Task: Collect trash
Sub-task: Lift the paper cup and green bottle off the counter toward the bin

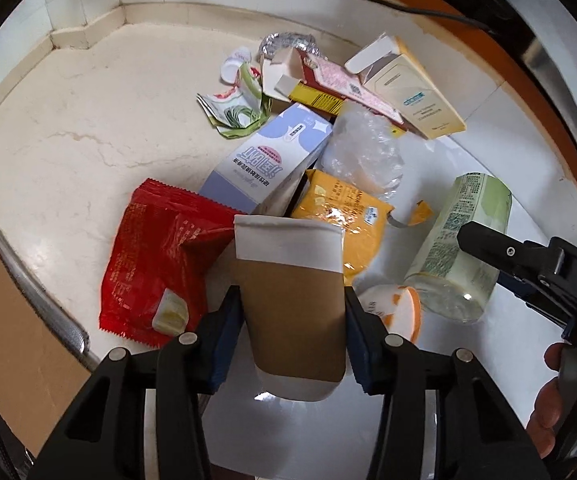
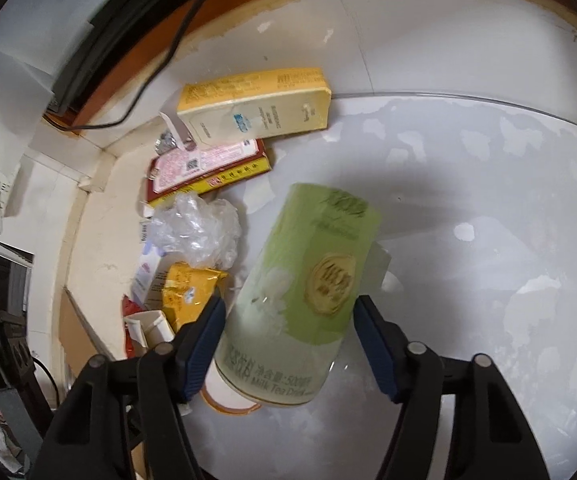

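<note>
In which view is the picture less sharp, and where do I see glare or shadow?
Right wrist view: softer, the green milk tea bottle slightly blurred, a dark shadow on the white surface beside it. Left wrist view: sharper, glare on the yellow packet; both bend at the edges.

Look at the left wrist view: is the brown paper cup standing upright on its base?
No, the brown paper cup lies tipped on its side between the left gripper's fingers.
</note>
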{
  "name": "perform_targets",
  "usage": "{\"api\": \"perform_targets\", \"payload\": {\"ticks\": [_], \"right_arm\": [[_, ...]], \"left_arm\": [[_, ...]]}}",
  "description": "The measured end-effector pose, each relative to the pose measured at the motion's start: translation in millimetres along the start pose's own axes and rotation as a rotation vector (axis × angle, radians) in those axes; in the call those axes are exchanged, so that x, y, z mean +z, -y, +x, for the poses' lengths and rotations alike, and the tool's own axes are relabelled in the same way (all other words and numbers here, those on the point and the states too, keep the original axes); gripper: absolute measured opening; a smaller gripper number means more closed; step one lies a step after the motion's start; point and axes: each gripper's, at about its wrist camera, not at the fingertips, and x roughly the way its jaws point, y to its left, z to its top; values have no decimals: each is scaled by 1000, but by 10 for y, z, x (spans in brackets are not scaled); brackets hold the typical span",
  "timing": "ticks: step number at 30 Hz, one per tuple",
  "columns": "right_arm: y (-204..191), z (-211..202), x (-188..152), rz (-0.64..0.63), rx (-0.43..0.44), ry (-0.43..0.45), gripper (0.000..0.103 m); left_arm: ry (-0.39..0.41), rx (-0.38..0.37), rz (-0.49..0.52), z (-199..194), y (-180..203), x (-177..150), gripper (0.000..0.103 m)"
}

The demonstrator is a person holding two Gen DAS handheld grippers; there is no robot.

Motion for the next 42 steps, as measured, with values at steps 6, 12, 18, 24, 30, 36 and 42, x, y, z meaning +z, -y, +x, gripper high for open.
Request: {"api": "perform_targets", "payload": {"ticks": [6,12,18,24,30,36,42], "right_arm": [[8,-241,-114,-43,15,51,60],[16,-591,-281,-81,74,97,59],[-56,-1005,-556,-169,135,136,58],[-197,-1424,-995,-311,207,147,58],[-285,-1626,-1471,-455,248,138,58],[-313,-1559,-1911,-585,252,99,58],[-304,-1303,-2348,-683,260,24,59]], "left_arm": [[66,-2,-15,-363,49,-128,46],[139,-7,-33,-806,8,-355,46],[216,-10,-57,-1206,57,-720,46],[286,27,-93,-1569,100,-1257,46],[354,99,-130,-1821,138,-1822,46],[351,172,-149,-1857,83,-2304,46],[296,201,-185,-1663,-67,-2720,46]]}}
